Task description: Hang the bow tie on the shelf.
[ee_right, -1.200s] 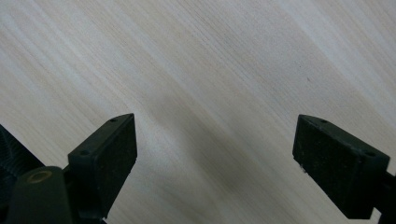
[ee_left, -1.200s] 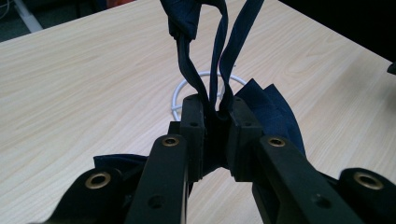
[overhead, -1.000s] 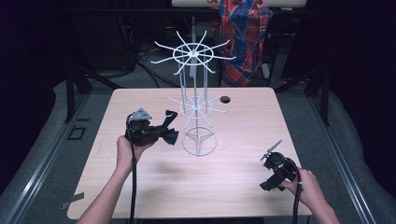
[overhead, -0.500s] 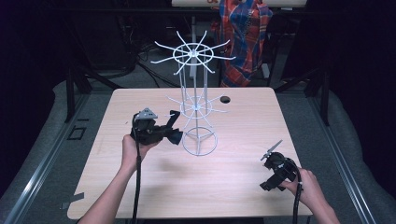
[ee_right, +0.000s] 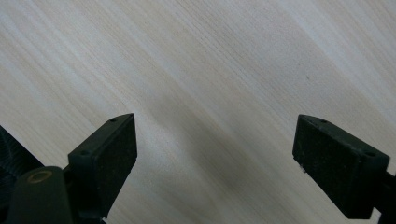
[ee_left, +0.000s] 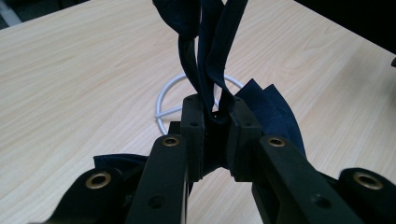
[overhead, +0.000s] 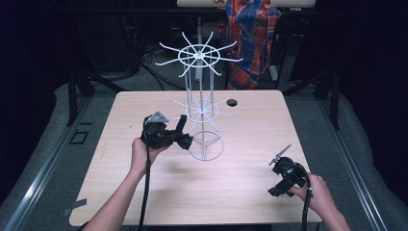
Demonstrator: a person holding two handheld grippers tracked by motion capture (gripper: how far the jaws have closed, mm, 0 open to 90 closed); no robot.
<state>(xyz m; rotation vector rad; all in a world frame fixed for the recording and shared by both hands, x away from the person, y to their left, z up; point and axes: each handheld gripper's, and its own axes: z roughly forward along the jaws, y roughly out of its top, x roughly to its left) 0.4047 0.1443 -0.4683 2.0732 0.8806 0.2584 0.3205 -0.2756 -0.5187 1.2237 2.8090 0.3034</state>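
Note:
A white wire rack point(overhead: 199, 108) with two tiers of spokes stands on the table point(overhead: 144, 192), resting on a ring base point(overhead: 206, 147). My left gripper point(overhead: 185, 140) hovers just left of that base, shut on a dark navy cloth point(overhead: 182, 126). In the left gripper view the jaws pinch the cloth point(ee_left: 208, 42), whose folds rise upward and spill out to the sides, with the ring base point(ee_left: 163, 100) right behind the left gripper point(ee_left: 215, 109). My right gripper point(overhead: 278, 187) sits low at the table's front right. Its jaws stand wide apart over bare wood in the right gripper view, where the right gripper point(ee_right: 215, 154) is open and holds nothing.
A small dark hole point(overhead: 232, 102) marks the tabletop behind the rack. A person in a plaid shirt point(overhead: 252, 33) stands beyond the far edge. Dark floor and metal rails surround the table.
My left gripper has carried the navy cloth rightward, closer to the rack's base. The right gripper has stayed in place.

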